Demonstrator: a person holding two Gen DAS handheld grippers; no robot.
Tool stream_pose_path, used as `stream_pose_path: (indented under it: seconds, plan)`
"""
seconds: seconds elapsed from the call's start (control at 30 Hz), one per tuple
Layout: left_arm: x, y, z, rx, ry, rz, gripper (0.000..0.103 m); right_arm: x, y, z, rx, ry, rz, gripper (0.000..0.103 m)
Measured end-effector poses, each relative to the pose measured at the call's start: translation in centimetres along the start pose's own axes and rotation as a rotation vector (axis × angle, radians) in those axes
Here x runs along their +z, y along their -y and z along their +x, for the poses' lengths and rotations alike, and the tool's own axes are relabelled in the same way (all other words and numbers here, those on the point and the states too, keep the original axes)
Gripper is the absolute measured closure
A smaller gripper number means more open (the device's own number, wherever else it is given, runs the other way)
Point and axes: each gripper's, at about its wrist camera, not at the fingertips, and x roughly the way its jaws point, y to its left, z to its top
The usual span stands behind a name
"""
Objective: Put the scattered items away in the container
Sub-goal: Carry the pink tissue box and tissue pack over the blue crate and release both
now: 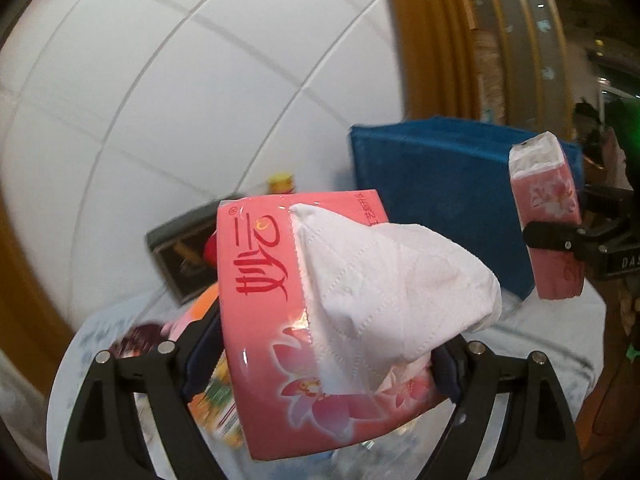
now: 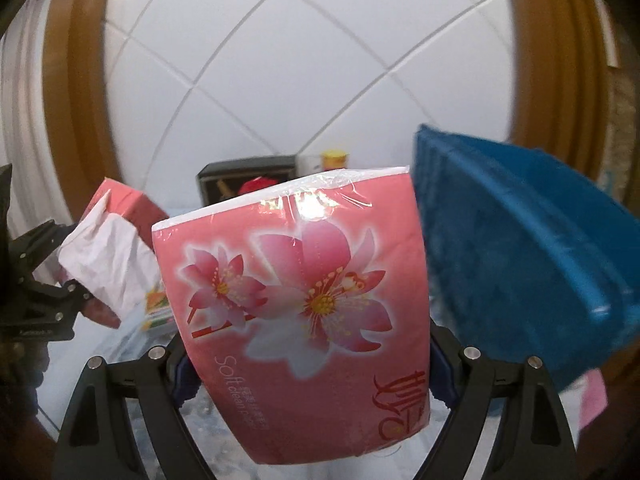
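Note:
My left gripper (image 1: 320, 372) is shut on an opened pink tissue pack (image 1: 264, 280) with a white tissue (image 1: 384, 280) sticking out, held above the table. My right gripper (image 2: 308, 364) is shut on a sealed pink tissue pack (image 2: 304, 304) with flower print, also lifted. Each pack shows in the other view: the sealed pack (image 1: 548, 216) at the right, the opened pack (image 2: 116, 240) at the left. The blue container (image 1: 440, 192) stands behind on the table; in the right wrist view the container (image 2: 520, 248) is close on the right.
A dark box (image 1: 180, 252) with a red item, a yellow-lidded jar (image 1: 282, 184) and colourful packets (image 1: 212, 400) lie on the white cloth-covered table (image 1: 540, 344). A white tiled wall (image 2: 280, 60) and brown wooden frames stand behind.

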Motion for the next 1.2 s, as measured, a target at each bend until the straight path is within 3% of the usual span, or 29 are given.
stream_pose_path:
  seconds: [0.4,0.63,0.97,1.2]
  plan:
    - [9.9,11.6,3.1,-0.071,0.127,0.071,0.016,3.2,11.8,-7.8,-0.136,0.133,0.039,0.015]
    - [16.3,20.2,5.8,-0.093,0.189,0.073,0.016,5.9,22.3,-9.7,-0.18,0.171,0.036,0.015]
    - [22.7,29.3,12.5,-0.09,0.144,0.068,0.016,8.6,35.9,-8.8,-0.172,0.127,0.094,0.014]
    - [25.7,32.6,16.5,-0.091,0.082,0.105,0.014,9.8,41.4,-4.8,-0.17,0.068,0.182,0.013]
